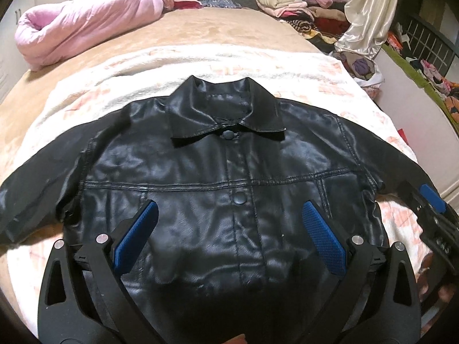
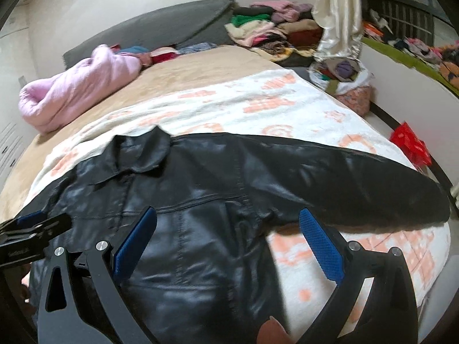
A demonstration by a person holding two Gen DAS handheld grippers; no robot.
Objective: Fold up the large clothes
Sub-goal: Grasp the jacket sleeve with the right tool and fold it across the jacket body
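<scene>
A black leather jacket [image 1: 218, 166] lies flat and face up on the bed, collar away from me, buttoned, both sleeves spread out sideways. My left gripper [image 1: 229, 212] is open and empty, hovering over the jacket's lower front with its blue pads wide apart. My right gripper [image 2: 228, 220] is open and empty over the jacket's right side [image 2: 200, 200], near the armpit of the sleeve [image 2: 358, 183] that runs to the right. The right gripper also shows at the right edge of the left wrist view [image 1: 430, 200].
The jacket rests on a white and orange blanket [image 1: 287, 68] over a tan bedspread [image 1: 200, 25]. A pink quilt [image 1: 86, 25] lies at the far left. Folded clothes [image 1: 287, 0] are piled at the back right. A red bag [image 2: 410, 143] sits beside the bed.
</scene>
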